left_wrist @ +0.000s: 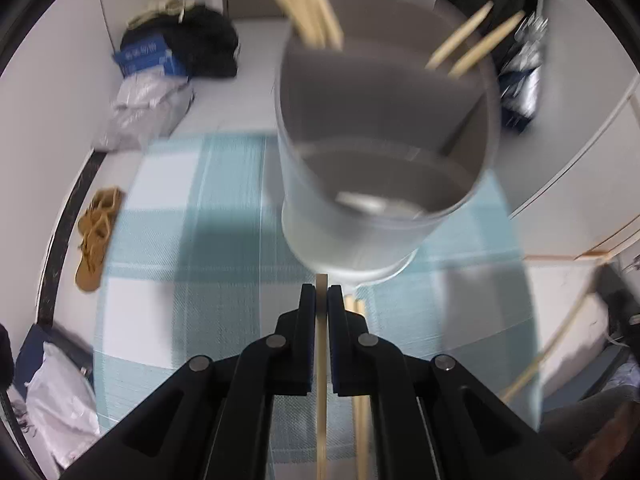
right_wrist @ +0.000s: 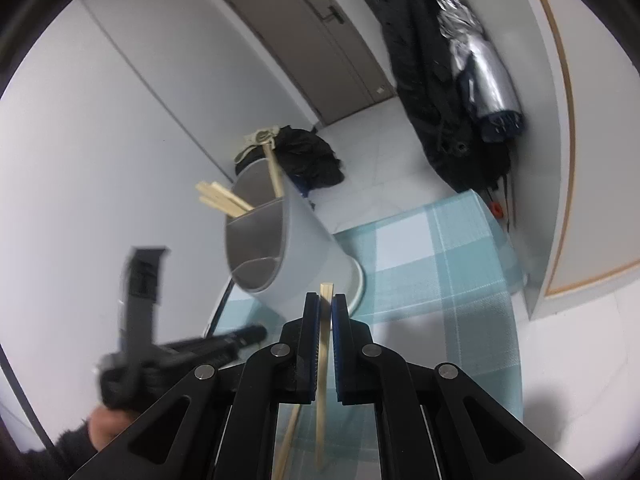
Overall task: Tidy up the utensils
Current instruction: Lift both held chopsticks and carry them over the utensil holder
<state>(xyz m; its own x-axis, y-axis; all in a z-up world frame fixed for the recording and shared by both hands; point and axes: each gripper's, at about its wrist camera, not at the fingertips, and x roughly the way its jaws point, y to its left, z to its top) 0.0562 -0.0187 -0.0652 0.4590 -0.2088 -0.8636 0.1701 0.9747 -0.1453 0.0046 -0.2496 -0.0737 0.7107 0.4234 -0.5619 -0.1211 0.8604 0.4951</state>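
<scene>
Left wrist view: left gripper (left_wrist: 322, 294) clamps one chopstick (left_wrist: 321, 380); utensil holder (left_wrist: 384, 184) just ahead. Right gripper (right_wrist: 326, 304) pinches another chopstick (right_wrist: 323, 360). Risk: thin sticks pivoting between pads, missing the compartment.

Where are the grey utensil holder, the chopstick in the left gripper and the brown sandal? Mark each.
grey utensil holder (left_wrist: 352, 236): left wrist view, outer front wall.
chopstick in the left gripper (left_wrist: 321, 344): left wrist view, shaft between the pads.
brown sandal (left_wrist: 94, 240): left wrist view, middle of its straps.
</scene>
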